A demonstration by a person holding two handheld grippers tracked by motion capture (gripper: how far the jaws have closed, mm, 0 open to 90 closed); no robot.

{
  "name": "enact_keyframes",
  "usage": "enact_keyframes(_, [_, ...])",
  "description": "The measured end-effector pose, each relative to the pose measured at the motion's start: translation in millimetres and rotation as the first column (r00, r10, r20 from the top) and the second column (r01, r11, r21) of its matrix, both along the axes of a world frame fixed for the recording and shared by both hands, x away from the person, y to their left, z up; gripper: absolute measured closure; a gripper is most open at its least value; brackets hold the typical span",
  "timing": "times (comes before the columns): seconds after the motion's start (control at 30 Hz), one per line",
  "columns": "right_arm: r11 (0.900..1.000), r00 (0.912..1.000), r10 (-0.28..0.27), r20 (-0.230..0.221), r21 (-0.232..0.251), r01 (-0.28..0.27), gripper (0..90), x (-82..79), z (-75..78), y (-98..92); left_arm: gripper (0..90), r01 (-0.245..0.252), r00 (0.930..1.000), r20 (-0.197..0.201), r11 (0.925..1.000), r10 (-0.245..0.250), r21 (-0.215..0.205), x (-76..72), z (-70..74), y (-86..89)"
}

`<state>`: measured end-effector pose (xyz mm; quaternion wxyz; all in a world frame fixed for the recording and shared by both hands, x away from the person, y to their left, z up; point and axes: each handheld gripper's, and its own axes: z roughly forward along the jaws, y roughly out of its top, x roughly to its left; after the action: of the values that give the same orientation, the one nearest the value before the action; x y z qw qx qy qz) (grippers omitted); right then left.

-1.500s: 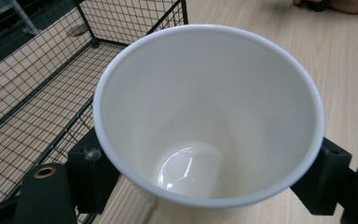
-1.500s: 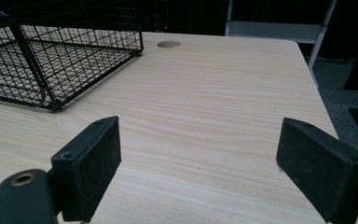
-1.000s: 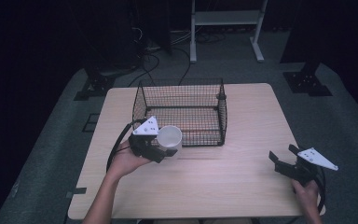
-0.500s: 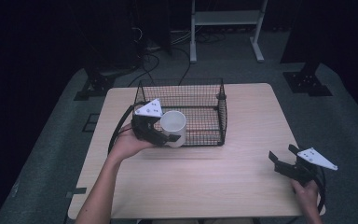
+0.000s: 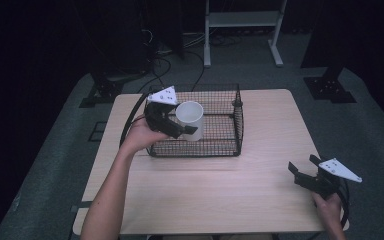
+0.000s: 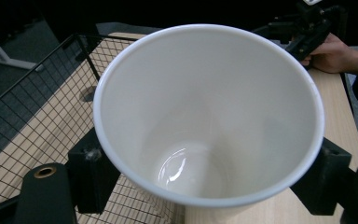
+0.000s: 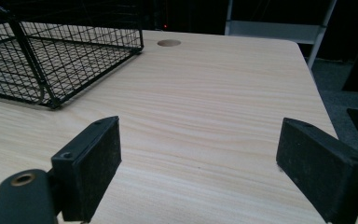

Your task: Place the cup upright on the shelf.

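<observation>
Cup [image 5: 189,119], white, empty, clamped by its sides between the jaws of the left gripper [image 5: 179,129]; carried upright above the near-left corner of the wire basket [image 5: 230,131], over its left rim and clear of the mesh floor. In the left gripper view the cup's mouth [image 6: 208,112] faces the camera, a black pad pressed to its wall on each side, basket mesh [image 6: 37,121] below and to the left.

Basket: black wire, open-topped, nothing lying inside; stands on the far half of the table [image 5: 215,190], left of centre. Its far rim runs close to the table's far edge; its near rim leaves a broad bare stretch of wood toward the near edge. A strip of table lies free to the basket's right.

Right gripper [image 5: 306,173]: held low at the table's near-right corner, close to the right edge, well apart from the basket. Jaws spread wide with nothing between them; in the right gripper view bare tabletop [image 7: 205,121] shows between the pads, the basket's corner [image 7: 51,100] far to the left.
</observation>
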<state>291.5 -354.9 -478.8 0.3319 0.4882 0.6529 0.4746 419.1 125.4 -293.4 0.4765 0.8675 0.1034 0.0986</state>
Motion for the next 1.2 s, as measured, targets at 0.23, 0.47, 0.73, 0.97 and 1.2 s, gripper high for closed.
enact_keyframes(0.23, [1.000,1.0000,0.006,-0.001,0.001,-0.006,13.0,-0.2,0.1,-0.1,21.0,-0.009,0.9999,-0.013,0.9998,0.009,-0.015,15.9,3.9,-1.7])
enact_keyframes(0.47, [1.000,0.9999,0.010,-0.002,-0.002,-0.010,13.0,-0.4,0.1,0.2,21.0,-0.023,0.9994,-0.027,0.9994,0.022,-0.027,30.8,-4.6,-3.1])
enact_keyframes(0.73, [1.000,0.9999,0.010,-0.002,0.001,-0.010,13.0,-0.1,0.1,-0.2,21.0,-0.042,0.9984,-0.040,0.9987,0.041,-0.030,47.2,-8.6,-4.4])
enact_keyframes(0.97, [1.000,0.9999,0.010,-0.003,0.002,-0.010,13.0,-0.1,0.0,-0.3,21.0,-0.050,0.9985,-0.024,0.9983,0.049,-0.031,57.3,-10.8,-7.3])
enact_keyframes(1.2, [1.000,1.0000,0.009,-0.002,0.001,-0.009,13.0,-0.1,0.0,-0.2,21.0,-0.059,0.9973,-0.045,0.9982,0.059,-0.006,67.0,-18.3,-11.1])
